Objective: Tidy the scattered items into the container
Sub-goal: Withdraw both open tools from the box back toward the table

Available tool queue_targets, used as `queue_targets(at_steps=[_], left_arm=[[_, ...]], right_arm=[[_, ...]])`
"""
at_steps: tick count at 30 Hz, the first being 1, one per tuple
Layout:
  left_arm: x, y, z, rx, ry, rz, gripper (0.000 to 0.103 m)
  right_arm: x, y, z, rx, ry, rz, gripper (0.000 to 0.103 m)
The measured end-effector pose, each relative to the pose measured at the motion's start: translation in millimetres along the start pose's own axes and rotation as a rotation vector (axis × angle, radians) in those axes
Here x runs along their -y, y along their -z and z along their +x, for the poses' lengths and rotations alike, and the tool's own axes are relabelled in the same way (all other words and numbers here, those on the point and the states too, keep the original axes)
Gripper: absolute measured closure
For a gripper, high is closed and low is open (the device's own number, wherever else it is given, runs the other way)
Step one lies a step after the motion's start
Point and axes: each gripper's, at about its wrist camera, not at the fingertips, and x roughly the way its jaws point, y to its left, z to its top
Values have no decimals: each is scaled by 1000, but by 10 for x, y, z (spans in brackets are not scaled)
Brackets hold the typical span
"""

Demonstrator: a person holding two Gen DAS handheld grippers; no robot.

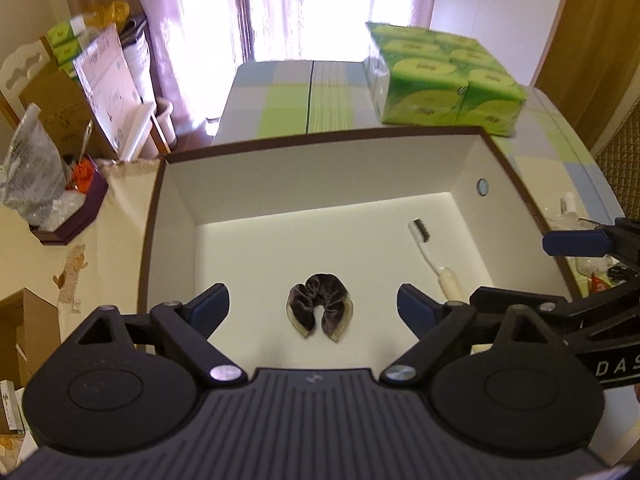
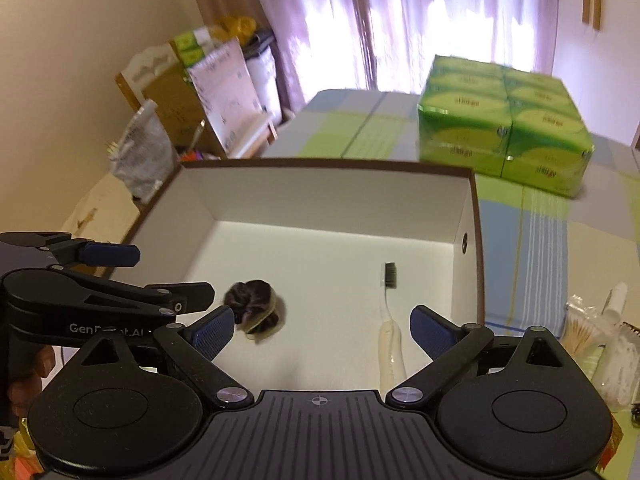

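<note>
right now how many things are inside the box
2. A dark scrunchie lies near the middle of the box floor; a toothbrush lies towards the right wall, bristles pointing away. The near edge is hidden behind the claws, so something there could be missed.

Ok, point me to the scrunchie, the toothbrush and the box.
scrunchie (image 1: 320,304): left wrist view, on its dark velvet fabric.
toothbrush (image 2: 390,276): right wrist view, on its bristle head.
box (image 1: 320,176): left wrist view, on its far inner wall.
</note>
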Motion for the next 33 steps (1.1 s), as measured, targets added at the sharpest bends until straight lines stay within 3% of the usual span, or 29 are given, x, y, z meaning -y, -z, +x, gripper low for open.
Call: queue_targets(at_steps=[12,33], left_arm=[[220,398,-485,36,0,-11,8],[650,952,-688,-25,-34,-82,8]], right_arm=[[-72,331,-476,63,-12,-53,4],[116,847,-757,-1,-33,-103,4]])
